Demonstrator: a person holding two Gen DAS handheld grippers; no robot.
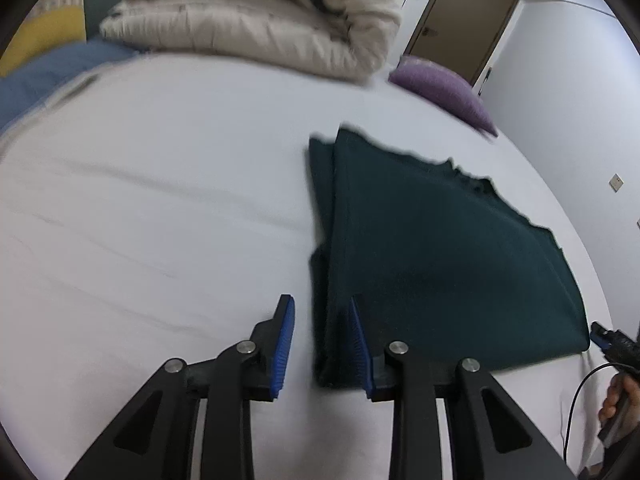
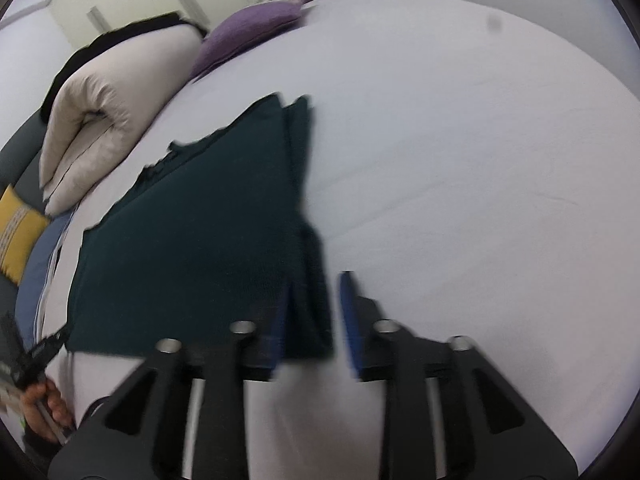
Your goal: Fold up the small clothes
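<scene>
A dark green garment (image 1: pixel 440 248) lies folded flat on the white bed sheet (image 1: pixel 160 200). My left gripper (image 1: pixel 322 344) is open, its blue-padded jaws straddling the garment's near left corner. In the right wrist view the same garment (image 2: pixel 200 232) lies left of centre. My right gripper (image 2: pixel 314 320) is open, its jaws straddling the garment's near right corner. The right gripper also shows at the left view's right edge (image 1: pixel 612 342), and the left gripper at the right view's left edge (image 2: pixel 36 354). Both views are motion-blurred.
A rolled beige duvet (image 1: pixel 256 16) lies at the head of the bed, with a purple pillow (image 1: pixel 444 88) beside it and a yellow cushion (image 1: pixel 48 32) and blue cloth (image 1: pixel 52 72) at the left. A wall and door (image 1: pixel 464 16) stand beyond.
</scene>
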